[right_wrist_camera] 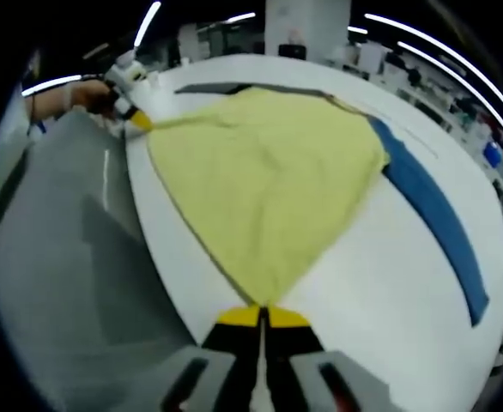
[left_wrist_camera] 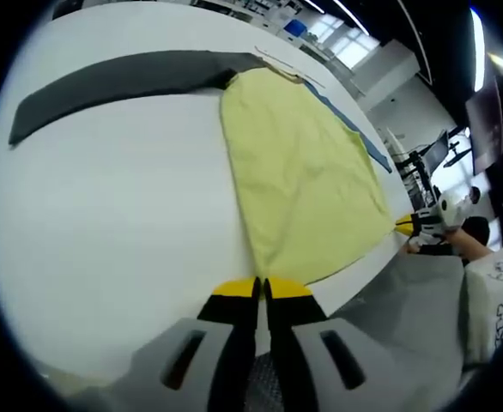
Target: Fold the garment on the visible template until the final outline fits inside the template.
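Here, in the left gripper view, the left gripper [left_wrist_camera: 261, 287] is clamped on the near corner of the pale yellow cloth garment [left_wrist_camera: 307, 172] spread on the round white table [left_wrist_camera: 106, 232]; a dark grey strip [left_wrist_camera: 114, 81] lies at 11 o'clock (partly under the garment). In the right gripper view, the right gripper [right_wrist_camera: 262, 316] pinches the garment's [right_wrist_camera: 264, 176] corner, a blue strip [right_wrist_camera: 436, 215] at 3 o'clock, and the left gripper [right_wrist_camera: 138, 120] holds the corner at 10 o'clock.

The left gripper [left_wrist_camera: 261, 287] has 2 black jaws with yellow tips, rising from pale grey moulded housings that each carry 1 dark slot. The right gripper [right_wrist_camera: 262, 316] is built alike: yellow tips on 2 black jaws, grey housings with dark slots. At the left gripper view's right edge, the person's sleeve [left_wrist_camera: 499, 287] is white with black line drawings.
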A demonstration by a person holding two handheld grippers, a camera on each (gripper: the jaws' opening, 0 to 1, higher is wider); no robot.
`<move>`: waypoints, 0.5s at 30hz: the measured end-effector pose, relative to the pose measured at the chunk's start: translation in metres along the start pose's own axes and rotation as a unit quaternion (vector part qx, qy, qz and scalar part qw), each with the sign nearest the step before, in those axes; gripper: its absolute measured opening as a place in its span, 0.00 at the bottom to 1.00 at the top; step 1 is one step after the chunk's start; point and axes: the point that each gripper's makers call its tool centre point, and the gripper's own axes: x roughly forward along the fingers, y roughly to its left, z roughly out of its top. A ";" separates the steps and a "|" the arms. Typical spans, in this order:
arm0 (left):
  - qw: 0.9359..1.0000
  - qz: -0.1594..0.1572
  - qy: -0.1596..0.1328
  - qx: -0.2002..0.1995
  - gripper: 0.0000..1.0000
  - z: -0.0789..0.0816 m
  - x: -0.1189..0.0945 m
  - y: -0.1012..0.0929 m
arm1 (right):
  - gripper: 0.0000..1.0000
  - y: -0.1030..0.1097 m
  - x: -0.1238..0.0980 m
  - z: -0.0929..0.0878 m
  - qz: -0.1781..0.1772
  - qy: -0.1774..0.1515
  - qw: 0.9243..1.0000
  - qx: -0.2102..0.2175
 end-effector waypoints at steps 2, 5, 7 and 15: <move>1.000 -0.004 -0.005 0.005 0.02 0.001 -0.001 -0.002 | 0.13 0.003 -0.002 0.003 0.009 -0.012 1.000 0.015; 0.999 -0.007 -0.038 0.006 0.15 0.015 -0.005 -0.002 | 0.27 0.001 -0.006 0.007 0.009 -0.028 0.999 0.032; 0.997 -0.011 -0.072 0.035 0.23 0.031 -0.008 -0.003 | 0.37 -0.001 -0.008 0.012 0.009 -0.045 0.998 0.044; 0.982 -0.008 -0.127 0.140 0.62 0.065 -0.016 -0.020 | 0.76 -0.019 -0.012 0.023 -0.015 -0.075 0.994 0.079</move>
